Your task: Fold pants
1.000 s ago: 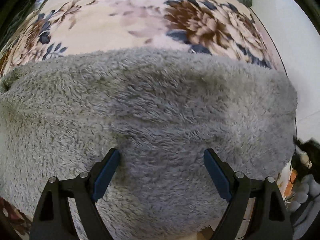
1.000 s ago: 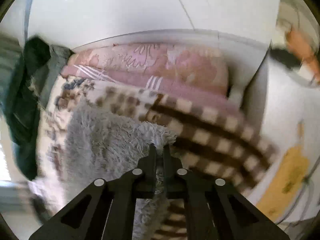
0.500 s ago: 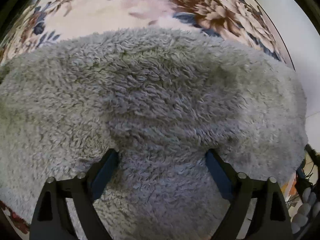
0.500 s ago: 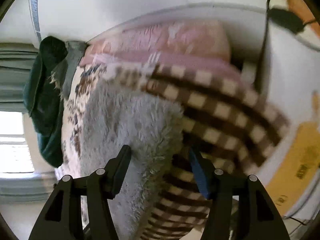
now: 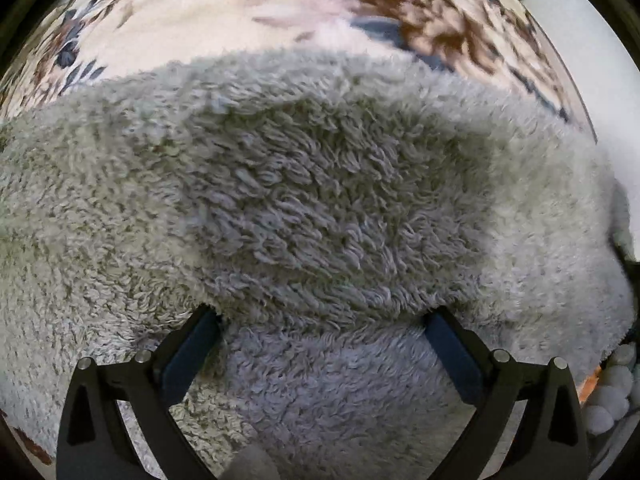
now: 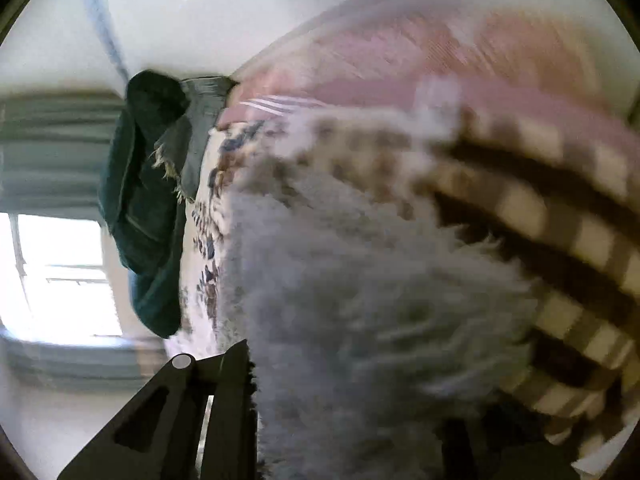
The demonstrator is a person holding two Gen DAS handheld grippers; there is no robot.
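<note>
While the left wrist view looked down on the fluffy grey fleece pants (image 5: 320, 208), they filled most of that picture, lying on a cream bedspread with brown and blue flowers (image 5: 224, 20). The left gripper (image 5: 320, 320) stood with its two black, blue-padded fingers (image 5: 188, 354) spread wide apart, a raised fold of the fleece bulging between them and hiding their tips; nothing was pinched. Low at the right edge of that view sat a cluster of small white round things (image 5: 608, 396), too small to identify. The right wrist view, much blurred, showed what the other did not: a brown-and-cream checked blanket (image 6: 560, 240) beside the pants (image 6: 360, 320), a pink quilt (image 6: 440, 64) beyond it, a dark green garment (image 6: 136, 200) bunched at the far end of the bed, and a bright window (image 6: 60, 272) at the left. Only the left finger (image 6: 232, 400) of the right gripper (image 6: 348, 408) was clearly visible there, pressed against the edge of the fleece; the other was a dark blur behind the pile, well apart from the first, so the jaws appeared open with fleece lying between them.
</note>
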